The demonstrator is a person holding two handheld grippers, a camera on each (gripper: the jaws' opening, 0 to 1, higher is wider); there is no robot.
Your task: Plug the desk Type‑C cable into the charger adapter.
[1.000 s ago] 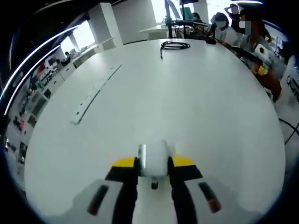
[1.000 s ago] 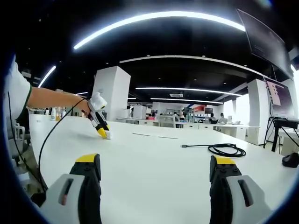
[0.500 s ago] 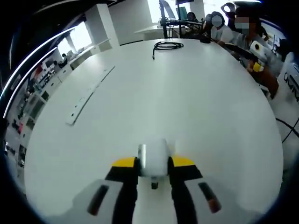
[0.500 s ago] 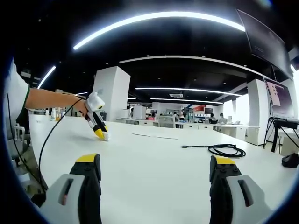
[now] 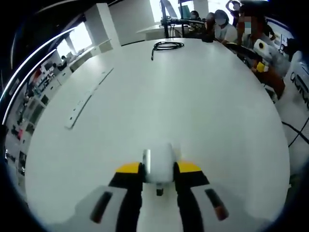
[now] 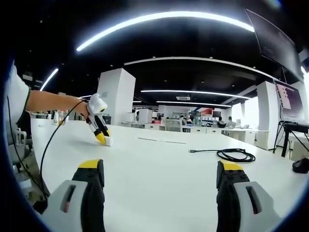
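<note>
Left gripper point(image 5: 158, 170), clamped on charger adapter point(image 5: 159, 163), tilts slightly; right gripper point(image 6: 159, 180) gapes, must fetch Type‑C cable point(image 6: 231, 154).

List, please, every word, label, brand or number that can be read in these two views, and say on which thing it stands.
No text can be read for certain.
Large dark letters on a white panel at the right edge of the left gripper view: cut off and blurred, not readable.
Screen at the right of the right gripper view: lines of text too small to read.
Charger adapter, left gripper, right gripper, coiled cable, white table: no print visible.
</note>
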